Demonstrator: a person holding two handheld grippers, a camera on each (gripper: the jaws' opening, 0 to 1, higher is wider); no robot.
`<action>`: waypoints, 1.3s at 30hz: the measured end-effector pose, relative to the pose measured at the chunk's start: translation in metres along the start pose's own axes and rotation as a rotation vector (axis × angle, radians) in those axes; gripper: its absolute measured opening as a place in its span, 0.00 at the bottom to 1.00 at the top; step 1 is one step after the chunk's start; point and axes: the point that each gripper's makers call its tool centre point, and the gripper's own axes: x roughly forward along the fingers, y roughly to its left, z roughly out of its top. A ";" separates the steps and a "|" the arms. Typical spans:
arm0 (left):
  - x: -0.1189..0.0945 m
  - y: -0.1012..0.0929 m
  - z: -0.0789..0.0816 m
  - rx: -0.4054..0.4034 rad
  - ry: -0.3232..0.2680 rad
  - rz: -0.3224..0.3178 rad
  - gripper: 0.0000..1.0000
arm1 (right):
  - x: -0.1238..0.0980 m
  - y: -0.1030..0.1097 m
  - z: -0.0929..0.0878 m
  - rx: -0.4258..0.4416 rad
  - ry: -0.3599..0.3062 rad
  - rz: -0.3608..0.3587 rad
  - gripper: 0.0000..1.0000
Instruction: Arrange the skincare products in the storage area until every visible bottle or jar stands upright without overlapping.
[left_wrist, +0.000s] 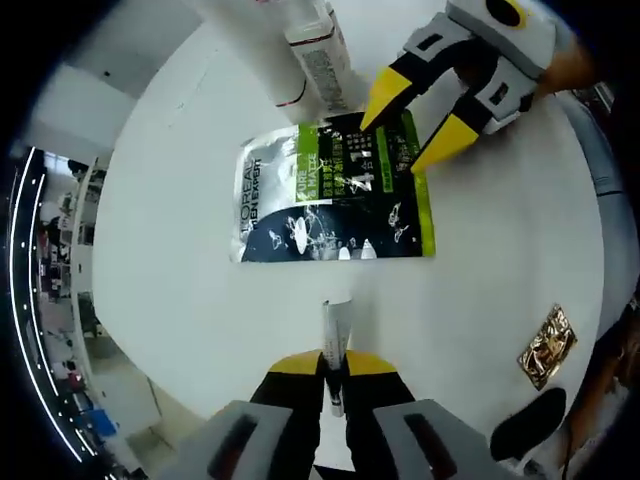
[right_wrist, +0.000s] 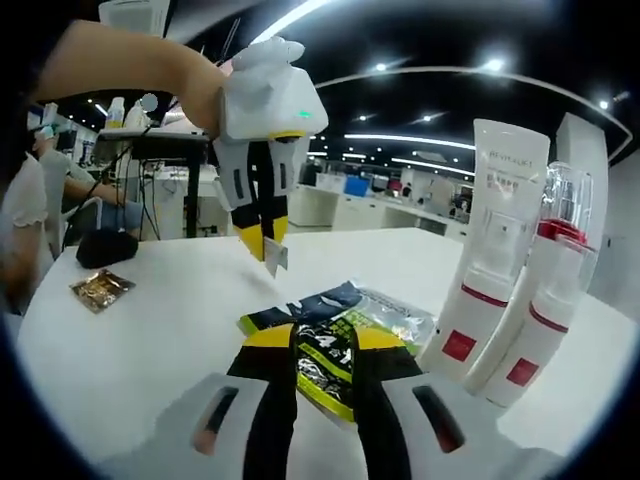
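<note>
Sachet (left_wrist: 335, 187) lies flat mid-worktop (left_wrist: 180, 260), right gripper (left_wrist: 418, 122) jaws spread at its 1 o'clock corner. Left gripper (left_wrist: 334, 368) jaws pinch a thin strip (left_wrist: 336, 340), possibly a sample packet. White tubes (right_wrist: 492, 250) stand upright at 12 o'clock.

The left claw (left_wrist: 335, 372) has two black jaws capped with yellow tips, set on pale grey moulded housing with dark rectangular slots. The right claw (right_wrist: 325, 345) is built alike: black jaws, yellow tips, white-grey body. A bare forearm (right_wrist: 120, 60) carries no sleeve.
</note>
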 end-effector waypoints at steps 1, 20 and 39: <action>0.001 0.003 0.001 0.000 -0.002 0.005 0.06 | -0.001 0.000 -0.001 0.000 0.002 -0.002 0.19; 0.028 0.035 0.013 0.035 0.026 0.041 0.19 | -0.009 -0.001 0.001 -0.001 -0.008 -0.026 0.17; 0.010 0.050 0.013 -0.029 -0.051 0.083 0.27 | -0.011 0.001 0.003 0.003 -0.019 -0.036 0.15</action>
